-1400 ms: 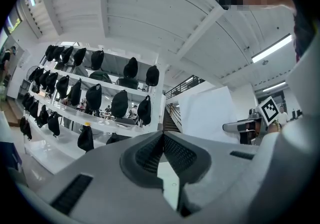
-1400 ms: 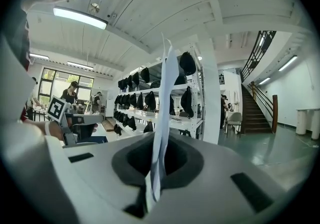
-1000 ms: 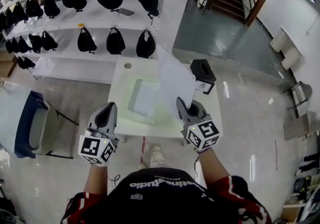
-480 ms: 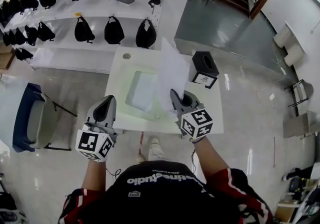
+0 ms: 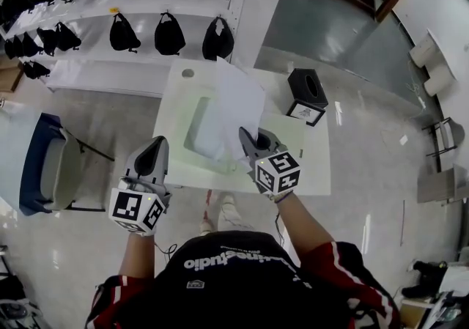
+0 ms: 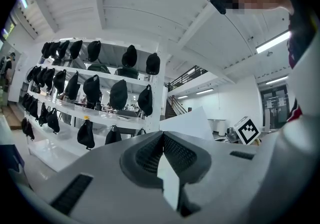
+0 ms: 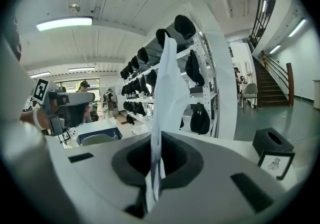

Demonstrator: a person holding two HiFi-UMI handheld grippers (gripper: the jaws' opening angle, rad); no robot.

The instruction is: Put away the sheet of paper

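Movement over the last second belongs mostly to the right hand-held gripper (image 5: 248,138). It has come down and slid toward the pale tray (image 5: 199,130) on the desk (image 5: 311,168), where a second ago it hung further to the tray's right. Its jaws are clamped tight on the bottom edge of the sheet of paper (image 5: 238,100). The sheet stands up from them and now leans over the tray's right half instead of rising beside it. It looks to be in the air, not yet resting on the tray.

The left hand-held gripper (image 5: 156,147) sits at the tray's near left, off the desk's front edge. Its jaws are pressed together with nothing between them, and it has barely shifted.

For the task, this reads as the carry ending and the placing starting. The sheet probably needs laying flat into the tray before release, and held by one edge it may buckle or slip past the rim.
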